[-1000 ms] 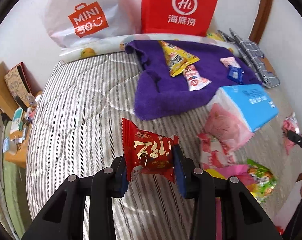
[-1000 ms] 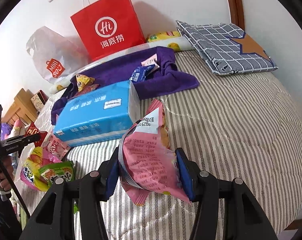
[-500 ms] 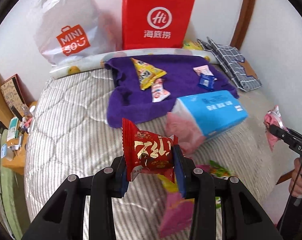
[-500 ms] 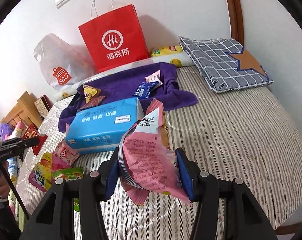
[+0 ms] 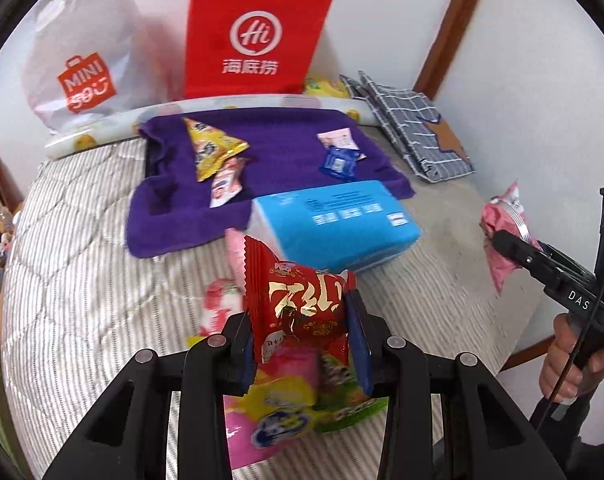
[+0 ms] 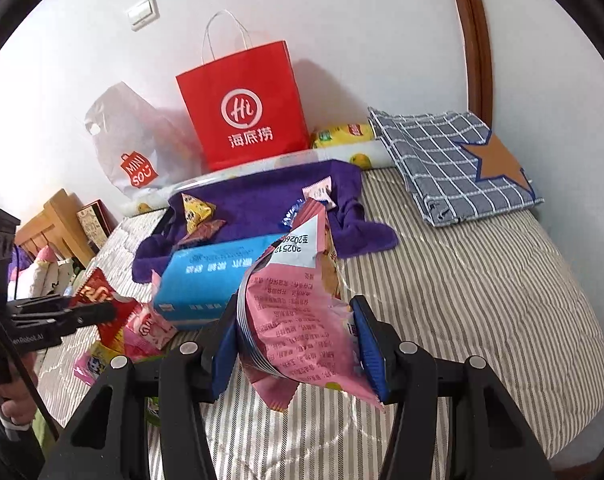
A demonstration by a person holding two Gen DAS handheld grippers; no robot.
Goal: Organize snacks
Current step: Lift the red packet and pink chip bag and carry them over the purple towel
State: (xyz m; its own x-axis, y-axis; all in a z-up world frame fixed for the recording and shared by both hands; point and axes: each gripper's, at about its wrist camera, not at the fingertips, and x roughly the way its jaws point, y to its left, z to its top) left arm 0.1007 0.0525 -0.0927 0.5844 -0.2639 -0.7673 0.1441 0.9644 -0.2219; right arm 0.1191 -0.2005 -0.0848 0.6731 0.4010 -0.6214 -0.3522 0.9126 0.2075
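Two grippers, each clamped on a snack packet, above a striped bed.

Left wrist view: left gripper (image 5: 302, 344) clenched on a red snack packet (image 5: 297, 308), pads pressing both sides, packet upright between them. Landmark: blue tissue pack (image 5: 342, 220) on the striped bedspread (image 5: 81, 248). Red packet sits in front of the tissue pack, lifted off the bed. Behind the tissue pack, a purple towel (image 5: 269, 152) carries a yellow packet (image 5: 211, 152), a small white-and-red packet (image 5: 225, 184), a blue packet (image 5: 338, 164) and a pale pink packet (image 5: 338, 140). More loose snacks (image 5: 285, 404) lie in front of the tissue pack, beneath the gripper; blurred. Right of the tissue pack, right gripper (image 5: 506, 240) grips a pink snack bag (image 5: 502, 216), a hand (image 5: 570, 364) on its handle.

Right wrist view: right gripper (image 6: 297, 344) clenched on the pink snack bag (image 6: 297, 312), in front of the tissue pack (image 6: 209, 280) and raised off the bed. Left of the tissue pack, left gripper (image 6: 105, 312) grasps the red packet (image 6: 101, 300). Behind the towel (image 6: 261, 200) a red paper bag (image 6: 245, 108) stands against the wall.
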